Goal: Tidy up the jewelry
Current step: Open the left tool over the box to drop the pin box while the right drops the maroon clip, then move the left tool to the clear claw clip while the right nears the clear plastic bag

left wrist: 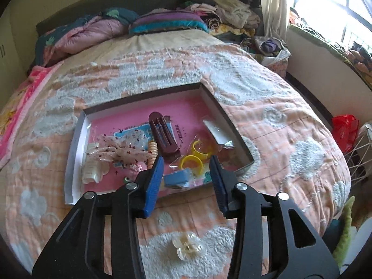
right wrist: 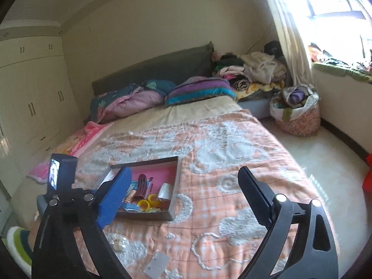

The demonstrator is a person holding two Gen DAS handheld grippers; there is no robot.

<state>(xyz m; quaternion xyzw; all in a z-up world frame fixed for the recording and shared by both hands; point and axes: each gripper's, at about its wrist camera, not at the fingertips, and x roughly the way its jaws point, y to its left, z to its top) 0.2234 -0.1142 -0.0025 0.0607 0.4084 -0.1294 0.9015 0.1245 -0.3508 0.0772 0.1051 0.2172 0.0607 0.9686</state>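
A shallow box (left wrist: 80, 137) with a pink floor lies on the peach bedspread. In it are a brown hair clip (left wrist: 162, 137), yellow rings (left wrist: 191, 161), a floral scrunchie (left wrist: 121, 150), a white claw clip (left wrist: 93, 172) and a blue piece (left wrist: 177, 177). My left gripper (left wrist: 187, 160) hovers over the box's near edge, its blue pads (left wrist: 154, 179) apart with nothing between them. A clear flower clip (left wrist: 187, 247) lies on the bedspread below it. In the right wrist view, my right gripper (right wrist: 184, 169) stands wide open and empty, short of the box (right wrist: 172, 211). The flower clip (right wrist: 119, 241) lies near its left finger.
A small card packet (right wrist: 158, 262) lies on the bedspread near the front. Folded quilts (right wrist: 130, 100) and a clothes pile (right wrist: 251, 69) fill the head of the bed. A cloth basket (right wrist: 297, 114), a red bag (left wrist: 344, 130) and a wire rack (left wrist: 358, 153) stand on the floor at right.
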